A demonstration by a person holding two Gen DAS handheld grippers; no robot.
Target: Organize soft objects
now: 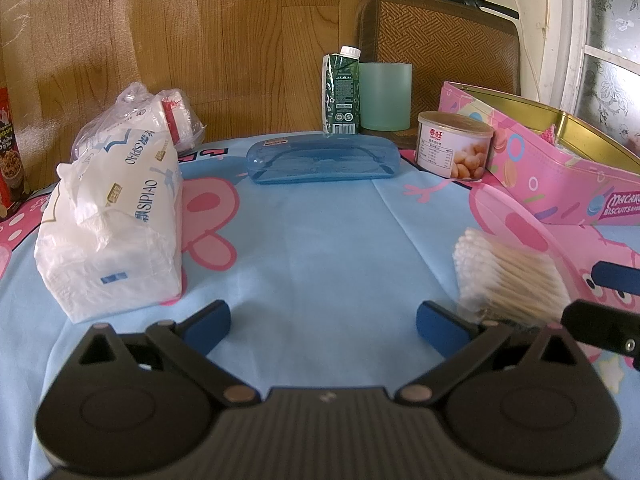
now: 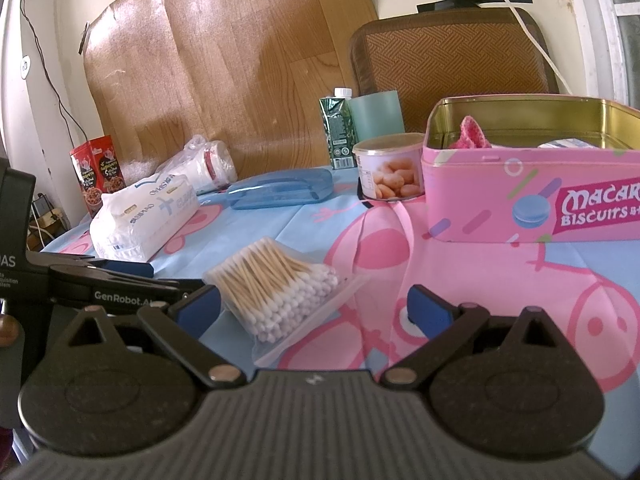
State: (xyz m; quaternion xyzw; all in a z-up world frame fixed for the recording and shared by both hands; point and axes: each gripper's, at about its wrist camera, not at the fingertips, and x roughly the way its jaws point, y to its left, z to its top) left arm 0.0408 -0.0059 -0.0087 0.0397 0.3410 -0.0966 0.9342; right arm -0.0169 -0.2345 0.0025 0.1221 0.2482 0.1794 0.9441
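Note:
A white tissue pack [image 1: 116, 228] lies on the blue cartoon tablecloth at the left; it also shows in the right wrist view [image 2: 144, 216]. A clear bag of cotton swabs [image 2: 276, 284] lies just ahead of my right gripper [image 2: 314, 310], which is open and empty; the bag also shows in the left wrist view [image 1: 508, 276]. My left gripper [image 1: 323, 322] is open and empty, between the tissue pack and the swabs. An open pink biscuit tin [image 2: 520, 196] at the right holds a pink cloth [image 2: 470, 132] and something pale blue.
At the back stand a blue glasses case [image 1: 322, 160], a green carton [image 1: 341, 92], a teal cup [image 1: 385, 96], a snack can [image 1: 454, 144] and a bagged roll [image 1: 176, 116]. A red box [image 2: 96, 172] stands at the left edge. The left gripper's body [image 2: 100, 284] lies close on the right gripper's left.

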